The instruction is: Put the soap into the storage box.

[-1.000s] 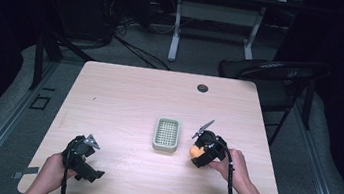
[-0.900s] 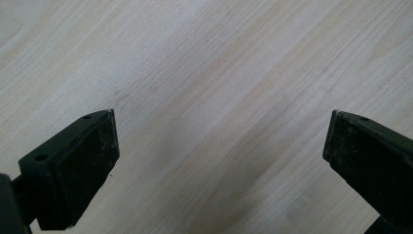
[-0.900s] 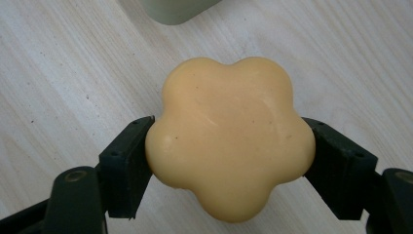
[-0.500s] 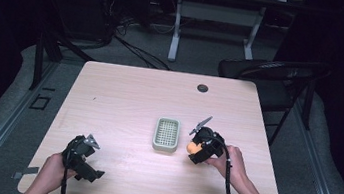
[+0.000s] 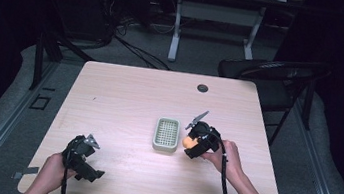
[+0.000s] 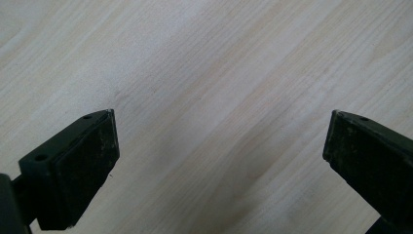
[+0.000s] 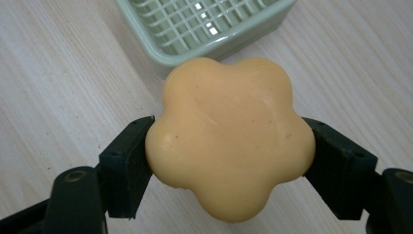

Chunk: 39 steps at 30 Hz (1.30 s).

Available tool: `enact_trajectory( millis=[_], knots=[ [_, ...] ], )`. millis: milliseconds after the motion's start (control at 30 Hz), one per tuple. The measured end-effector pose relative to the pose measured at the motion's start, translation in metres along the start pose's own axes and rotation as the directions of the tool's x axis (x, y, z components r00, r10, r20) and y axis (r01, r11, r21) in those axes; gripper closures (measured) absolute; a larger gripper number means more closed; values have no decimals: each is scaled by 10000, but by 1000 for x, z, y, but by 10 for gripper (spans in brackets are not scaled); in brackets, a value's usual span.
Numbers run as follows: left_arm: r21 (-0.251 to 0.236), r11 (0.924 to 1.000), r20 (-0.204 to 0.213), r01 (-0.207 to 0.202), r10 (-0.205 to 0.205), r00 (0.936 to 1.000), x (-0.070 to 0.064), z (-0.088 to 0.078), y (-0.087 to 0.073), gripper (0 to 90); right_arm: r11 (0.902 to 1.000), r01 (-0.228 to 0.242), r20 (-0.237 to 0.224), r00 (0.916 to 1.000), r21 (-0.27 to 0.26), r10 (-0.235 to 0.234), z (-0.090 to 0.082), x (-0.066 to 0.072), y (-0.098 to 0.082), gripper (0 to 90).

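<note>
An orange flower-shaped soap (image 7: pixel 229 134) sits squeezed between the two black jaws of my right gripper (image 7: pixel 229 156). In the high view that gripper (image 5: pixel 189 143) hovers just right of a pale green slatted soap dish (image 5: pixel 166 134) at the table's middle, with the soap (image 5: pixel 187 142) at its tip. The dish's grid and rim (image 7: pixel 229 41) lie just beyond the soap in the right gripper view. My left gripper (image 5: pixel 82 155) rests near the front left corner, its jaws wide apart over bare wood (image 6: pixel 219 97), nothing between them.
The light wooden table (image 5: pixel 124 96) has a dark round grommet (image 5: pixel 203 88) near its far edge. A black folding chair (image 5: pixel 273 75) stands beyond the right far corner. Cables trail from both grippers toward the front edge.
My right gripper has carried the soap a little to the left, closer to the dish. The left gripper has stayed put.
</note>
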State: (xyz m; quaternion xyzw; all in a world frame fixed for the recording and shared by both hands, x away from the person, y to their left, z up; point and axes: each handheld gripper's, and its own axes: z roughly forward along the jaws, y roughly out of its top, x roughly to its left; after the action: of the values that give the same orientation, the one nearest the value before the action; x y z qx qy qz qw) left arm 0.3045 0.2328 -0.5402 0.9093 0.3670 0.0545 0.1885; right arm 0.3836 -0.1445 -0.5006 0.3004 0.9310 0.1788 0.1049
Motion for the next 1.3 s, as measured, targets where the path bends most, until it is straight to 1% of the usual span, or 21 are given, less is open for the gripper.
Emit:
enact_trajectory(
  millis=[67,133,233,467,633,700,767,900,933,967,1067,1267,1300],
  knots=[
    [1,10000,4,-6,6,10000,0,0,0,1,9999,-62,-25,10000,-81,62,1,1,3,246],
    [-22,10000,-31,0,0,10000,0,0,0,1,10000,24,-60,10000,-62,-25,2,2,7,246],
    [14,10000,32,18,-18,10000,0,0,1,1,10000,42,-74,10000,-77,-43,3,2,9,246],
    [11,10000,29,6,-6,10000,0,0,1,1,9998,59,-107,9999,-168,-61,5,2,16,246],
    [28,10000,27,-83,83,10000,1,4,6,1,9997,96,-152,9998,-233,-100,6,2,22,246],
    [33,10000,105,-94,94,9999,2,5,7,1,9996,100,-178,9998,-266,-105,7,1,24,246],
    [55,10000,145,-76,75,9999,2,5,7,1,9996,97,-208,9997,-265,-103,8,0,27,246],
    [-23,9999,68,-117,117,9999,2,5,8,1,9995,43,-244,9997,-310,-51,10,-1,31,246],
    [9,9999,125,-125,125,9998,2,4,9,1,9994,64,-239,9997,-328,-72,10,-2,32,246],
    [-7,9999,139,-138,138,9998,1,4,9,1,9994,-30,-236,9997,-358,21,10,-1,33,246],
    [-34,9996,114,-263,263,9996,0,5,12,1,9990,-2,-225,9997,-441,-8,9,0,38,246],
    [-53,9996,132,-278,279,9995,0,5,13,1,9984,-13,-287,9996,-563,-3,7,1,48,246],
    [-46,9996,140,-287,288,9995,0,5,12,1,9985,57,-300,9995,-549,-74,8,0,49,246]
  ],
)
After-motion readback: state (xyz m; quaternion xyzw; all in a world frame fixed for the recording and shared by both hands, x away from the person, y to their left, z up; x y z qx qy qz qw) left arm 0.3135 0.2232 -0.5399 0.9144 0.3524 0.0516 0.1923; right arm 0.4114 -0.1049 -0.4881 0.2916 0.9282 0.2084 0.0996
